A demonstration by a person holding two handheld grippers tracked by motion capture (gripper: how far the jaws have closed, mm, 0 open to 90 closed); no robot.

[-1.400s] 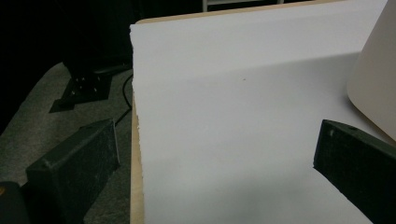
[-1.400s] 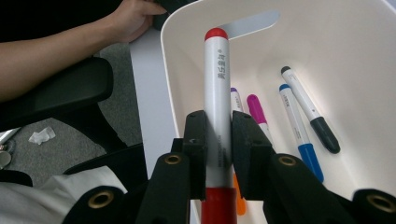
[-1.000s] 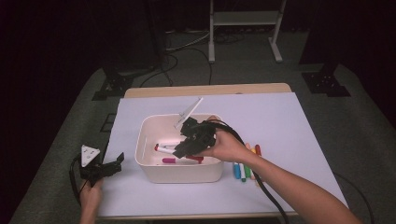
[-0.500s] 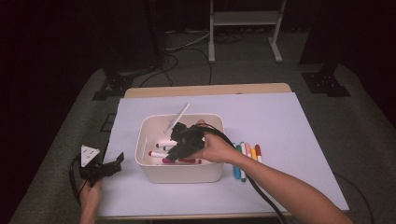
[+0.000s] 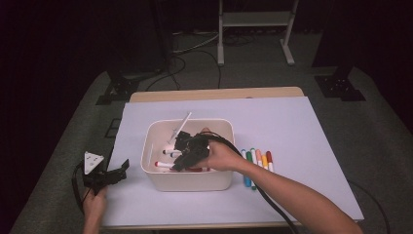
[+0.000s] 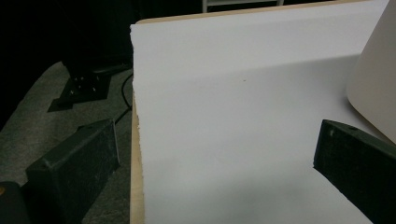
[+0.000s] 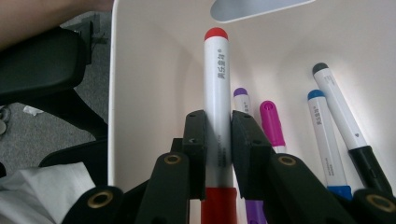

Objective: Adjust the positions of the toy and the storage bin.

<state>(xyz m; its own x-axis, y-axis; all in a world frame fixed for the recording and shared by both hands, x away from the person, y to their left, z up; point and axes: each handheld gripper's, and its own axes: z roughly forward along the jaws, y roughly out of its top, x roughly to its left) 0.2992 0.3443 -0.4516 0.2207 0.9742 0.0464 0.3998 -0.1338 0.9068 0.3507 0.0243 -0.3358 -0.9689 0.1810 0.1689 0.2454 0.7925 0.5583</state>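
A white bin (image 5: 190, 183) stands mid-table. My right gripper (image 5: 178, 155) reaches down into it, shut on a white marker with red ends (image 5: 164, 165). In the right gripper view that red marker (image 7: 217, 93) runs between the pads (image 7: 194, 135) of my right gripper (image 7: 218, 140) and points at the bin's wall (image 7: 154, 93). Purple (image 7: 241, 98), magenta (image 7: 271, 121), blue (image 7: 322, 126) and black (image 7: 336, 107) markers lie in the bin beside it. My left gripper (image 5: 119, 170) rests at the table's left edge, and in its own view the left gripper (image 6: 215, 158) is open with nothing between the jaws.
Several coloured markers (image 5: 257, 161) lie side by side on the white sheet right of the bin. The bin's side (image 6: 378, 84) stands to the right of my left gripper. Cables trail off the table's front. Stands and cables sit on the floor behind.
My right gripper has sunk down and leftward into the bin with the red marker in its grip. The left gripper has stayed where it was.
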